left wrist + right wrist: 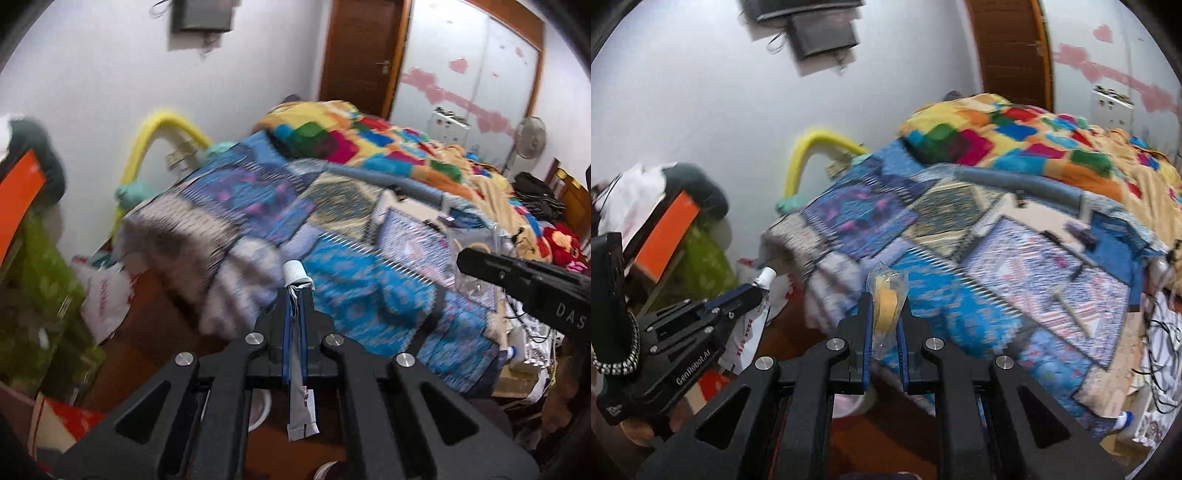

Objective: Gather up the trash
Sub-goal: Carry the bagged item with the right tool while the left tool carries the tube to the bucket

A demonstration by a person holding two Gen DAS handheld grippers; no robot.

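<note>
Between my left gripper's (294, 295) blue pads sits a squeezed-flat toothpaste tube (295, 354), white cap at twelve o'clock, crimped tail hanging at six; the jaws are clamped right down on it. My right gripper (887, 306) pinches a clear wrapper with a yellow roll inside (887, 301), fingers narrow and gripping. So two pieces of trash are picked up and airborne, both over the wooden floor at the foot of the patchwork bedspread (343, 236). Neither is binned, and I can't pick out a bin for certain; a white plastic bag (105, 295) lies at nine o'clock by the wall. Small items at two o'clock on the bed may be left to gather, too blurred to call.
</note>
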